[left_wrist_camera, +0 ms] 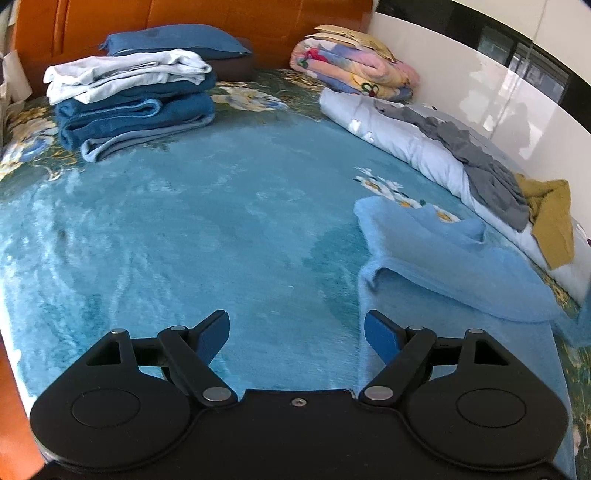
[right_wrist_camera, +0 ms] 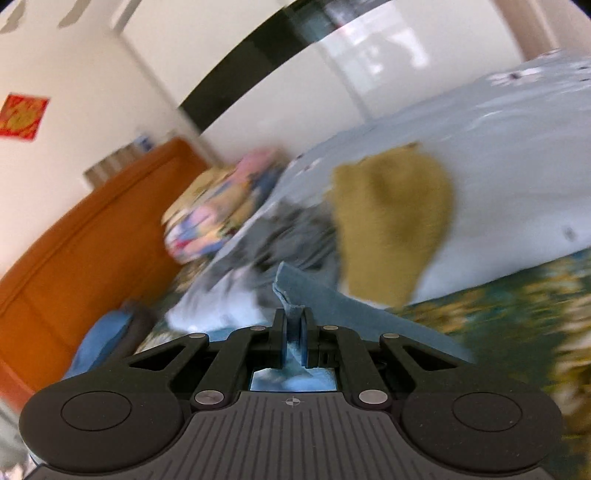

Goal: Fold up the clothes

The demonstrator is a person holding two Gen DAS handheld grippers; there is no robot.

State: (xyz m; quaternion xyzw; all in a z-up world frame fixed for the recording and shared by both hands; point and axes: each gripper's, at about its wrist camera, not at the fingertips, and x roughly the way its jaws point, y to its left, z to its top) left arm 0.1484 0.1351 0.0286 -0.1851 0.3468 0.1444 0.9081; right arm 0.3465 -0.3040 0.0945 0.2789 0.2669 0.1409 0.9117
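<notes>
A light blue towel (left_wrist_camera: 447, 258) lies partly lifted on the teal bed blanket (left_wrist_camera: 184, 221), right of centre in the left wrist view. My left gripper (left_wrist_camera: 295, 332) hovers open over the blanket, its right finger close to the towel's near edge, nothing between the fingers. In the blurred right wrist view my right gripper (right_wrist_camera: 294, 328) is shut on a corner of the light blue towel (right_wrist_camera: 332, 295), which stretches away to the right. A stack of folded blue and white cloths (left_wrist_camera: 133, 99) sits at the far left.
A grey garment (left_wrist_camera: 476, 158) and a mustard cloth (left_wrist_camera: 550, 218) lie on a pale blue quilt (left_wrist_camera: 406, 140) along the white wall. A floral quilt roll (left_wrist_camera: 354, 70), a blue pillow (left_wrist_camera: 177, 40) and the orange headboard (left_wrist_camera: 221, 18) are at the back.
</notes>
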